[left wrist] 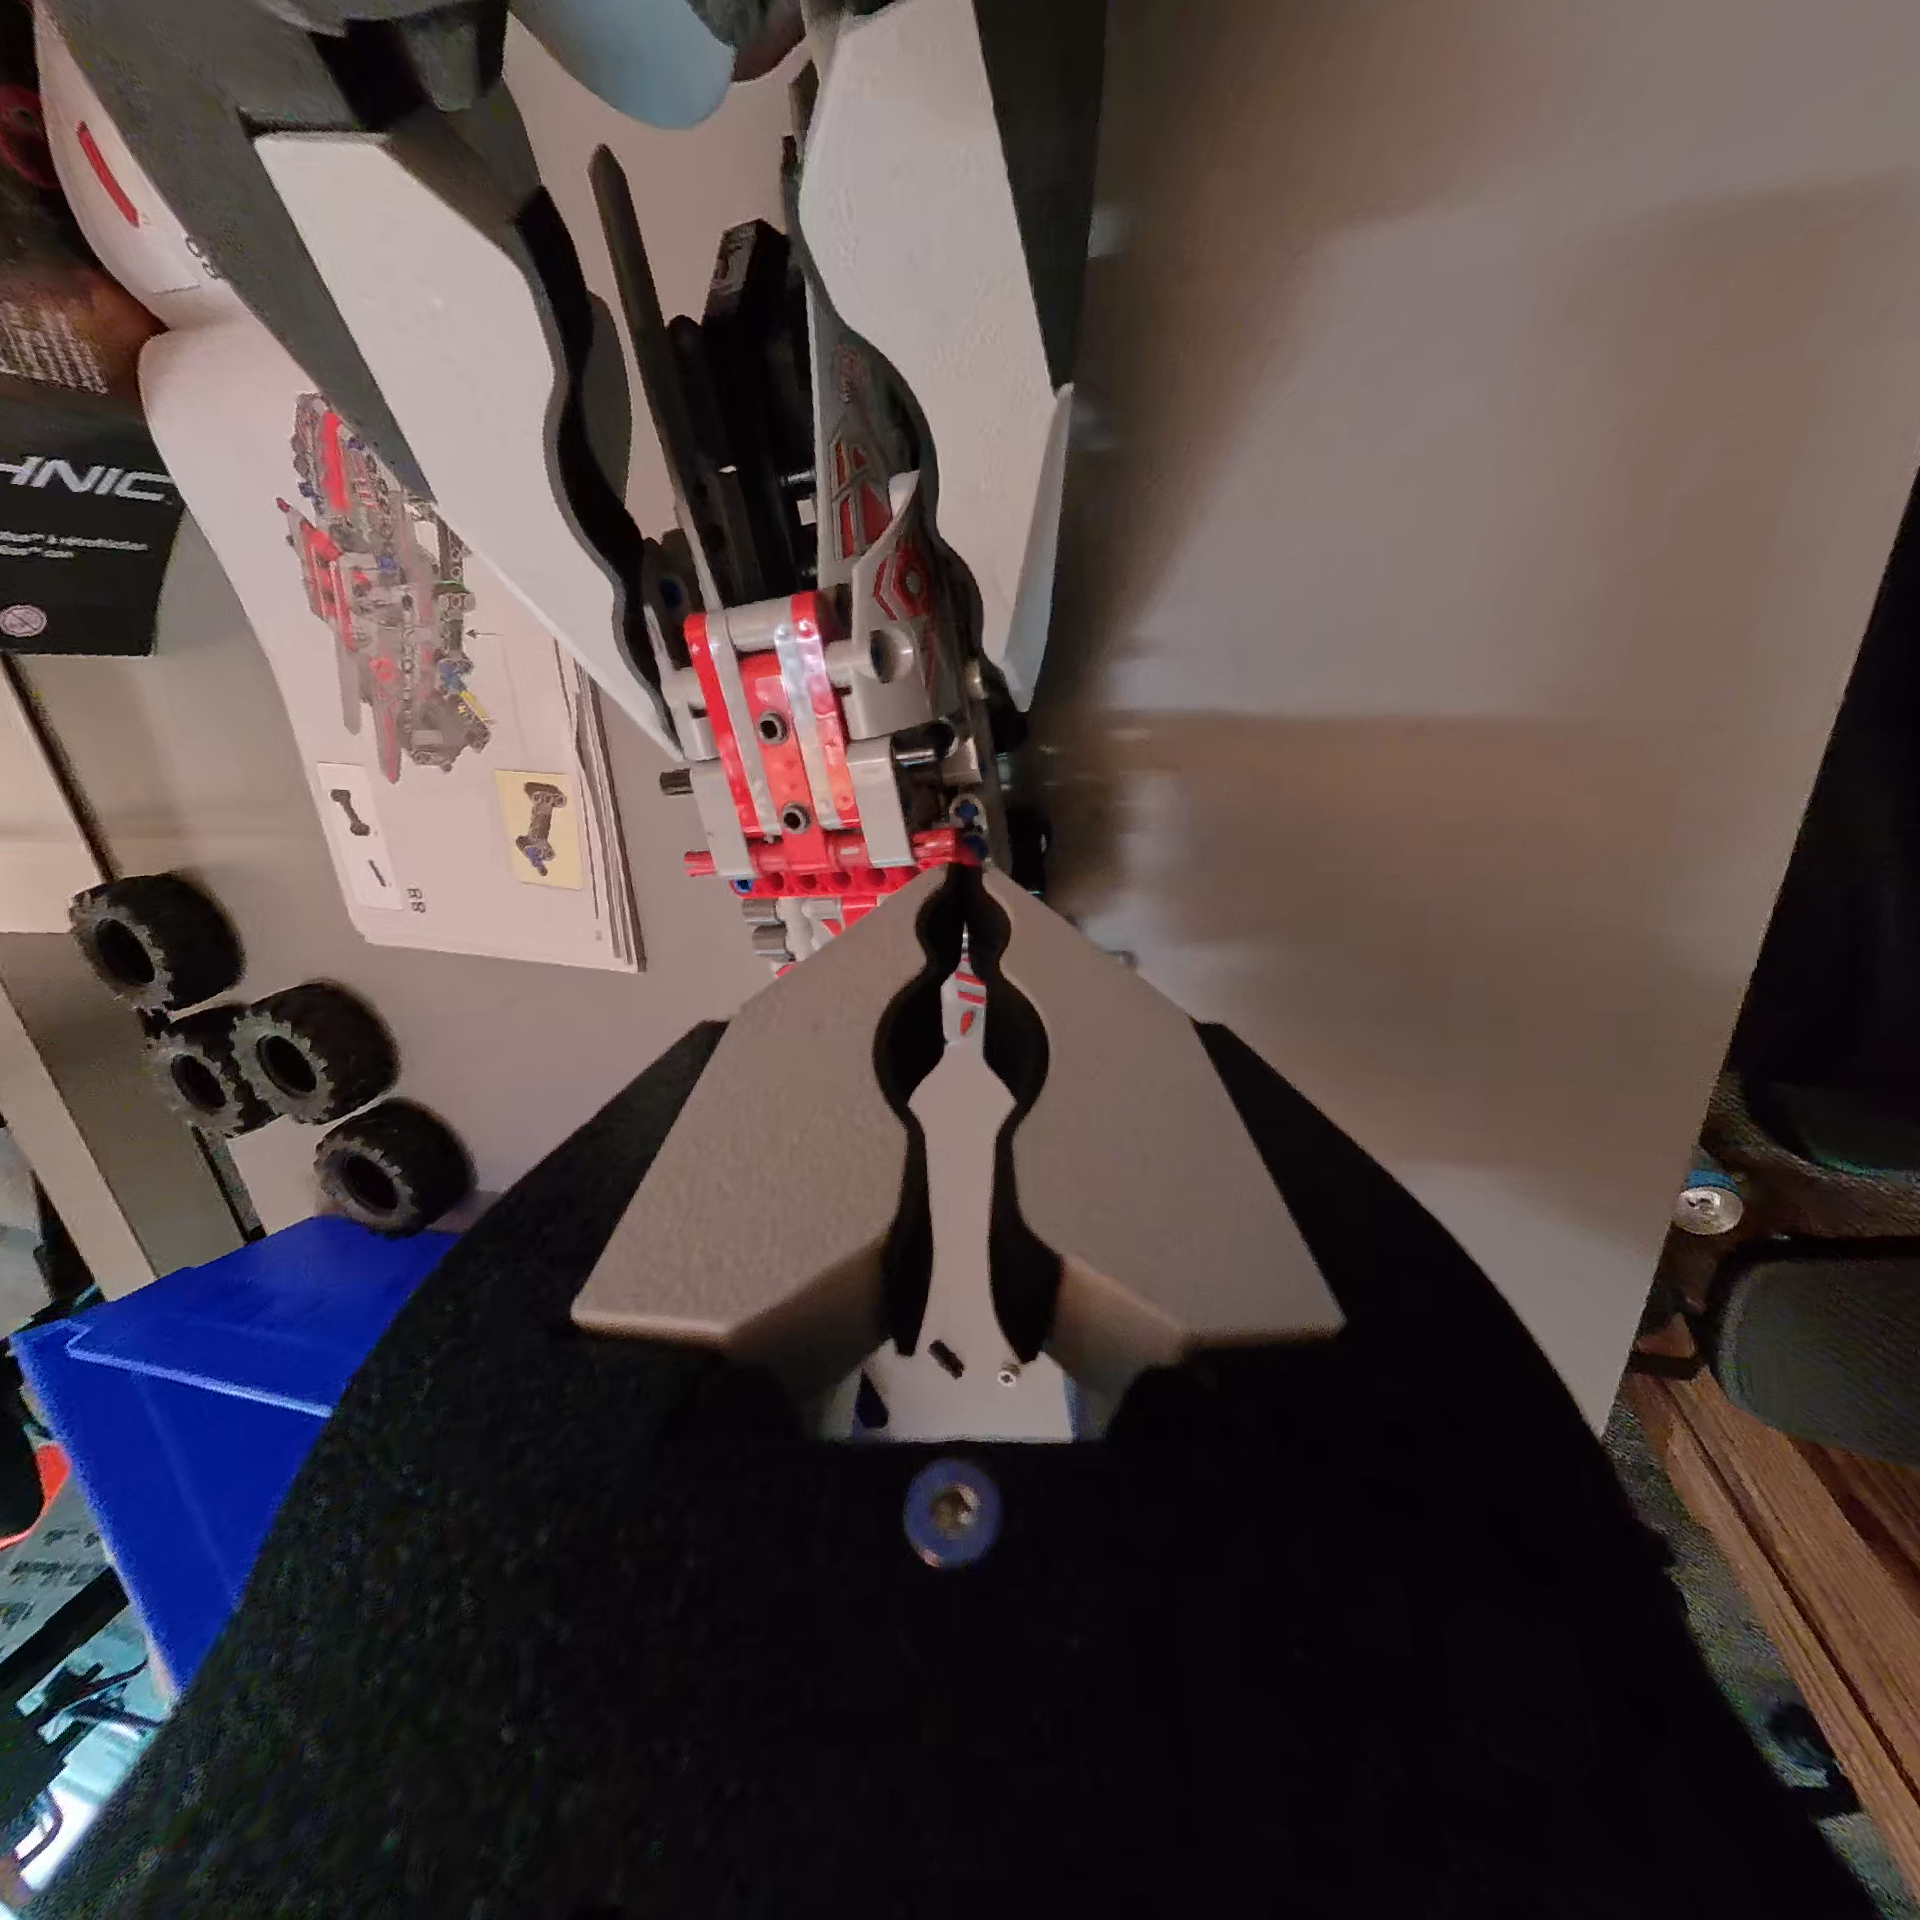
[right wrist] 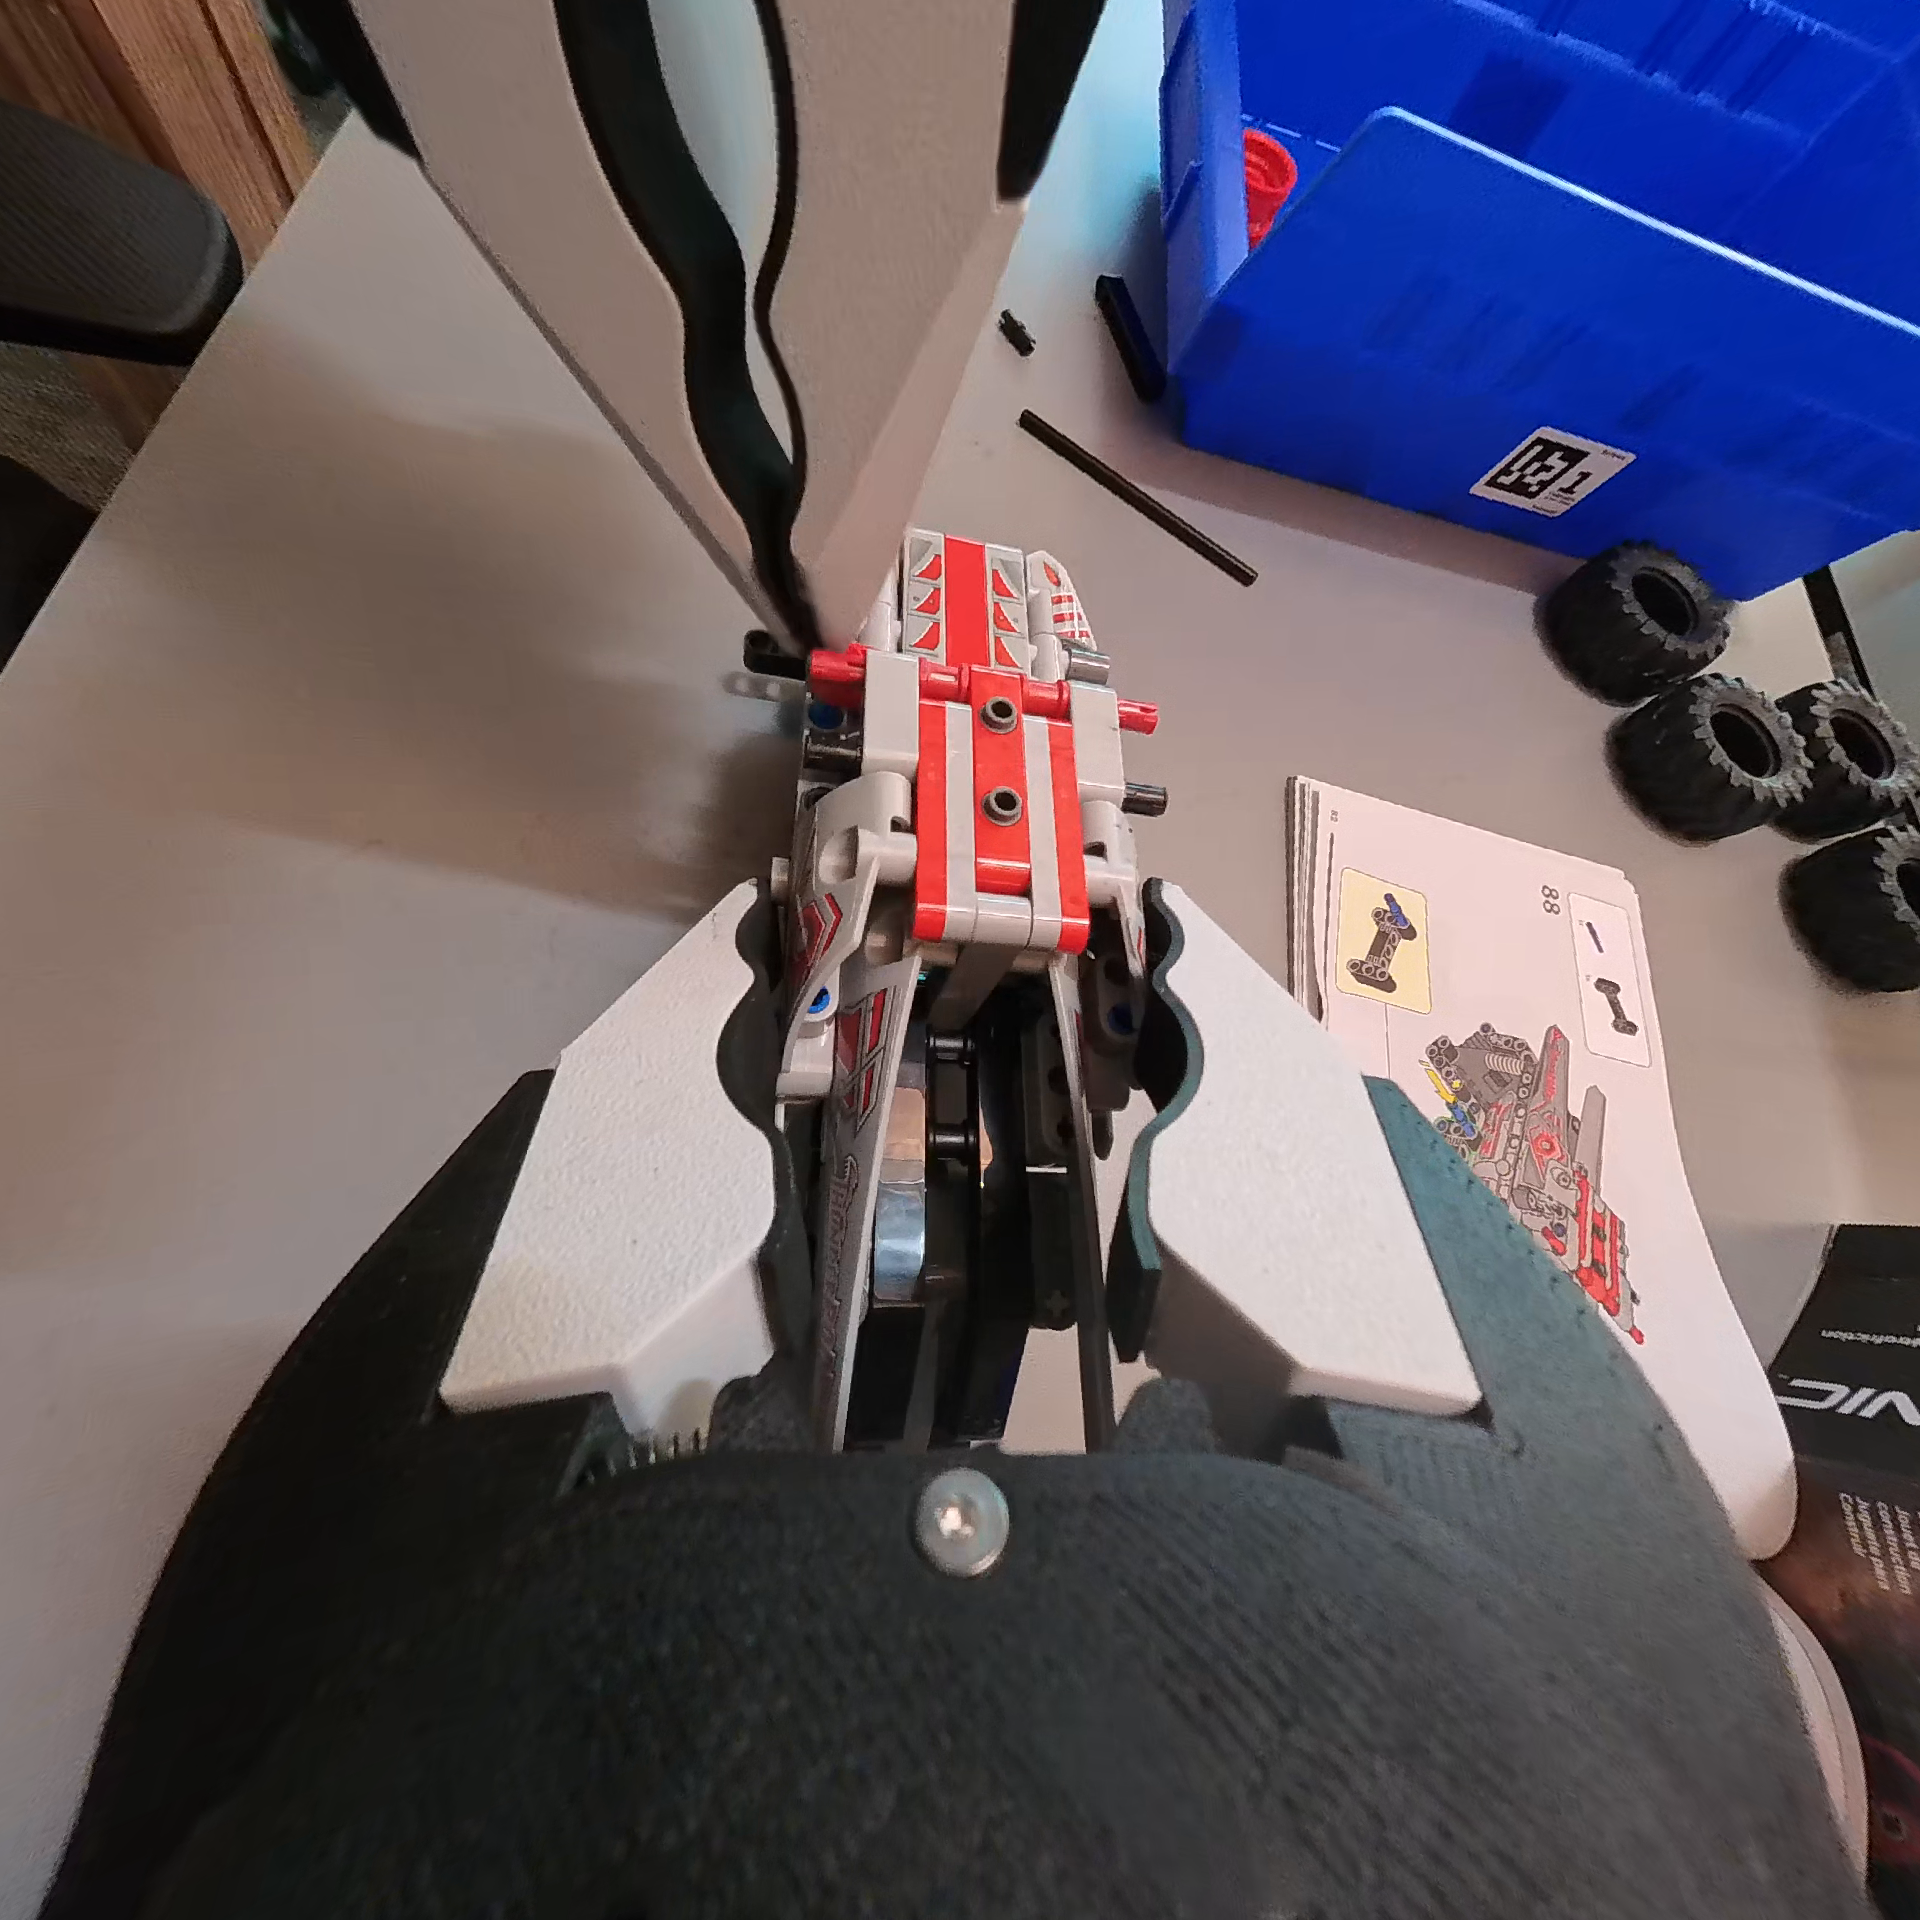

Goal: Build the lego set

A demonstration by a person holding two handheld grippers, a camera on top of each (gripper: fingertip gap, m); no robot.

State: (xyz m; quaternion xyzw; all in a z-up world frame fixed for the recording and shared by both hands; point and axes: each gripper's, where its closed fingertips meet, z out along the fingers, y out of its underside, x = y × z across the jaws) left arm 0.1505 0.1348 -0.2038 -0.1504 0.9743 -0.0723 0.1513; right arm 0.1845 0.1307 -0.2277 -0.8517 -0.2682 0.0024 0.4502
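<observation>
The red, grey and black lego model (right wrist: 997,810) lies lengthwise between the fingers of my right gripper (right wrist: 956,914), which is shut on its body just above the white table (right wrist: 364,623). My left gripper (right wrist: 800,634) comes in from the far side. Its tips are shut on a small black pin (right wrist: 767,650) at the model's far left corner, beside a red pin end. In the left wrist view my left gripper (left wrist: 961,883) meets the model (left wrist: 790,727) at its near edge, and the right gripper (left wrist: 842,707) clamps the model from above.
A blue bin (right wrist: 1558,312) stands at the far right, with several black tyres (right wrist: 1745,748) beside it. An open instruction booklet (right wrist: 1475,997) lies to the right. A long black axle (right wrist: 1138,499) and a small black pin (right wrist: 1016,332) lie near the bin. A black box (right wrist: 1849,1403) is at the right edge. Across from one pair of fingers to the other is roughly 5 centimetres. From either gripper's tips it is about 20 centimetres to the long black axle (right wrist: 1138,499).
</observation>
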